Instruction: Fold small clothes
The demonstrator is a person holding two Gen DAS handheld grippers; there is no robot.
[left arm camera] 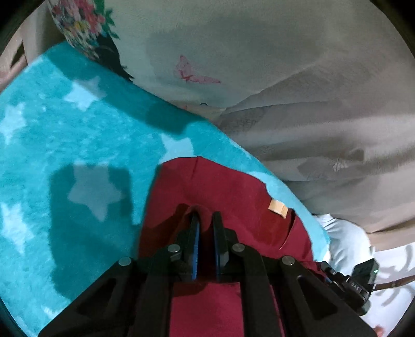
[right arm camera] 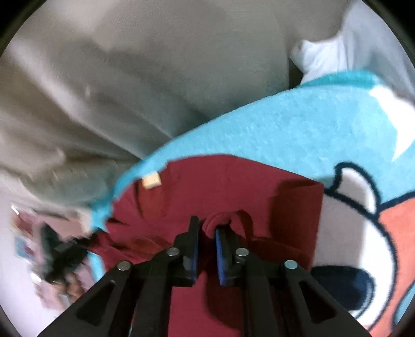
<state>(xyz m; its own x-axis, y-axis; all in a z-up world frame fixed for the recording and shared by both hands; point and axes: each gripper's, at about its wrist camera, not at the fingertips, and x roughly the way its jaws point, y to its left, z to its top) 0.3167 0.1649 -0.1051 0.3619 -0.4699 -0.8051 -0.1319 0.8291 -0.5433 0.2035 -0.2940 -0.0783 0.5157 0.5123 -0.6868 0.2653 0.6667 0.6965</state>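
Fingers (left arm camera: 194, 230) of left gripper (left arm camera: 206, 220) are pinched tight on a fold of the red garment (left arm camera: 223, 186); cloth runs up between the blue pads. Right gripper (right arm camera: 208, 225) has a bunched red edge between its fingers (right arm camera: 225, 241), jaws only a little apart; right view is blurred, so whether the pads press on the cloth I cannot tell.

Garment lies on the blue blanket (left arm camera: 64, 134), near its edge, with both grippers over it. Tan tag (left arm camera: 277, 207) sits on the red cloth, just beside the blanket edge.

Around:
- Blanket has pale stars (left arm camera: 93, 191); in the right view it also shows a cartoon print in white, orange and dark navy (right arm camera: 358, 233), touching the garment's right side.
- Beige sheet (left arm camera: 285, 77) under and beyond the blanket, creased, with a pink butterfly print (left arm camera: 193, 72).
- Floral cloth (left arm camera: 80, 23) at top left of the left view.
- White fabric (left arm camera: 347, 241) at lower right, beside the blanket corner.
- Other gripper's black body (left arm camera: 355, 285) shows at the right edge of the left view.

Surface is soft bedding throughout. Hard gripper shadows fall on the blanket.
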